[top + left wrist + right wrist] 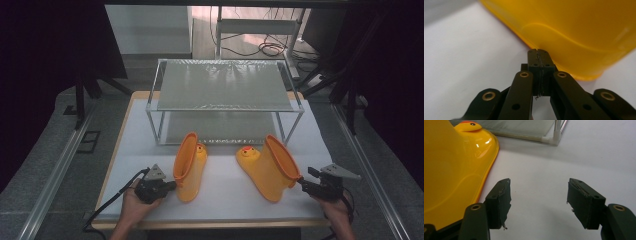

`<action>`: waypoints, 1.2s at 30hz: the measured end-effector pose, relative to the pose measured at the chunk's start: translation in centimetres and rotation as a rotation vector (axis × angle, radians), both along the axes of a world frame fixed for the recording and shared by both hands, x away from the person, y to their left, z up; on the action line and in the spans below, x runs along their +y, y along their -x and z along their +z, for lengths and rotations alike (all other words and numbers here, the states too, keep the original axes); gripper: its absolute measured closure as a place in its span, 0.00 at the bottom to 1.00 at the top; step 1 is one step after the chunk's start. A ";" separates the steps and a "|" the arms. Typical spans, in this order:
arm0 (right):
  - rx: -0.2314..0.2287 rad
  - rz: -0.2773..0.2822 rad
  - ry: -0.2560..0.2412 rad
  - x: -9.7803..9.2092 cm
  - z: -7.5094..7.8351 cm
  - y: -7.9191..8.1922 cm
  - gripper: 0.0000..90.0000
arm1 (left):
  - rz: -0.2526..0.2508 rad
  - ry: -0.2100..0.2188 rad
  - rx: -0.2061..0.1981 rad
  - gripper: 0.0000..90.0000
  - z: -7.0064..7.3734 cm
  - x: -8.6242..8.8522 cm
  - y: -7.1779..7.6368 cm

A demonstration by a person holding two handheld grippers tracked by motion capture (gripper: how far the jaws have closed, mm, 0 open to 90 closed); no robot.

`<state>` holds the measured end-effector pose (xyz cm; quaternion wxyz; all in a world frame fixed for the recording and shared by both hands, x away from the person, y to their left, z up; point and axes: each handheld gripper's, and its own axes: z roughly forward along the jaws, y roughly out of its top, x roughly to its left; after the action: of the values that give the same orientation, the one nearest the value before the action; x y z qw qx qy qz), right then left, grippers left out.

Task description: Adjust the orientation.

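Two yellow rubber boots with duck faces lie on the white table in front of a rack. In the high view, the left boot (190, 167) has my left gripper (171, 186) at its shaft. The left gripper view shows that gripper (539, 53) shut, jaws flush together, tips right against the boot's yellow side (579, 30), with nothing seen between them. The right boot (267, 167) leans with its opening toward my right gripper (302, 184). In the right gripper view this gripper (539, 188) is open over bare table, and the boot (454, 170) sits just outside its left jaw.
A two-shelf metal rack (225, 95) stands at the back of the white table (220, 200); its lower corner post (556, 132) appears in the right gripper view. Both shelves look bare. Cables lie on the floor behind the rack.
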<state>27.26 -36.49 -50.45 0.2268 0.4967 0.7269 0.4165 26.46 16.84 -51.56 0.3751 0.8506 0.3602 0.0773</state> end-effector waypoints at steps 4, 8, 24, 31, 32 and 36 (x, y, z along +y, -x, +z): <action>-0.002 0.002 0.001 0.1 0.1 0.0 0.39 | -0.057 0.011 0.015 0.97 0.0 -1.5 0.0; -0.020 -0.002 -0.010 0.1 0.4 0.1 0.40 | -0.086 0.045 0.042 0.93 0.0 -3.0 -0.2; -0.173 0.010 -0.174 -0.4 5.5 2.7 0.47 | -0.003 0.123 -0.039 0.54 1.6 0.0 0.2; -0.262 0.041 -0.199 0.5 9.5 4.7 0.47 | 0.149 0.184 -0.064 0.45 2.0 2.3 -0.1; -0.272 0.051 -0.198 0.7 9.9 5.0 0.47 | 0.161 0.179 -0.070 0.44 2.0 2.4 -0.1; -0.295 0.076 -0.201 1.5 11.3 5.9 0.46 | 0.182 0.155 -0.085 0.42 2.1 2.7 -0.1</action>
<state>21.40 -34.98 -39.18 0.2642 0.4225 0.6587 0.5637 26.57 19.51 -49.48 0.4461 0.7788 0.4246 0.1189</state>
